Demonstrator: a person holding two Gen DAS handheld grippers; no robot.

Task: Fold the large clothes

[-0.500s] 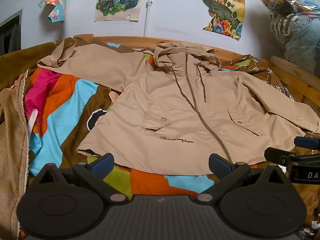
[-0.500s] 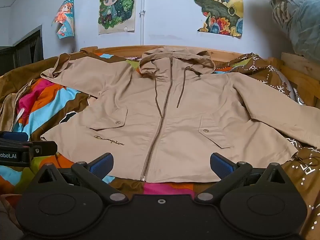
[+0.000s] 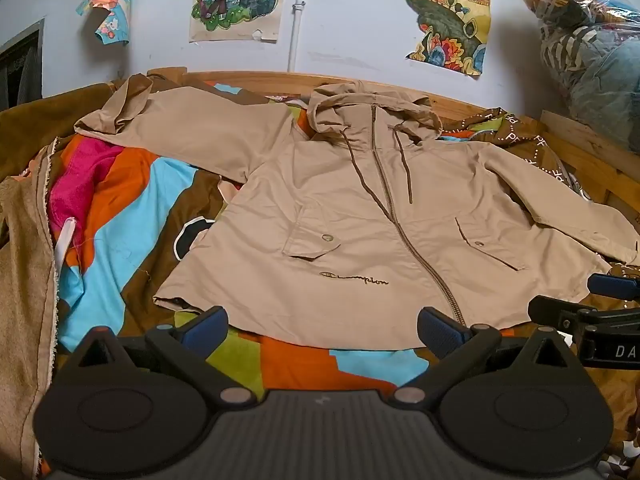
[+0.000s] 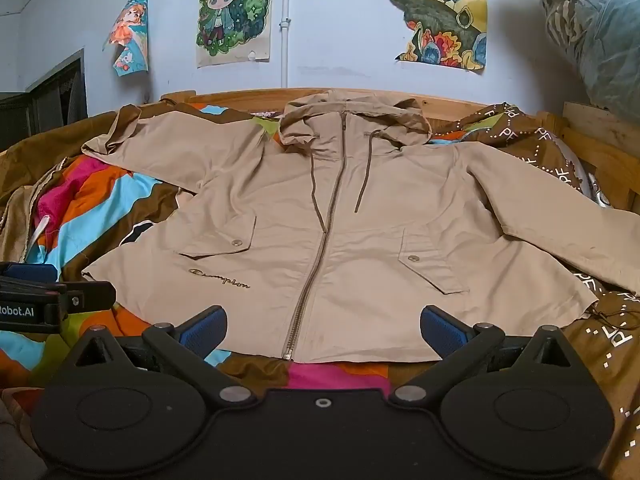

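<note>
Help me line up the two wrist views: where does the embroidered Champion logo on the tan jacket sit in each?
Left wrist: Champion logo right of centre, just left of the zipper.
Right wrist: Champion logo left of centre, left of the zipper.
Shared landmark: the snap pocket flap directly above it.

A tan hooded zip-front jacket (image 4: 360, 240) lies flat, front up and zipped, sleeves spread, on a multicoloured patterned bedspread (image 4: 100, 208). The right gripper (image 4: 322, 330) hovers near the hem, blue-padded fingers (image 4: 202, 330) spread wide, holding nothing. The left gripper (image 4: 52, 300) pokes in at the left edge. Cartoon posters (image 4: 234, 12) hang on the pale wall.
</note>
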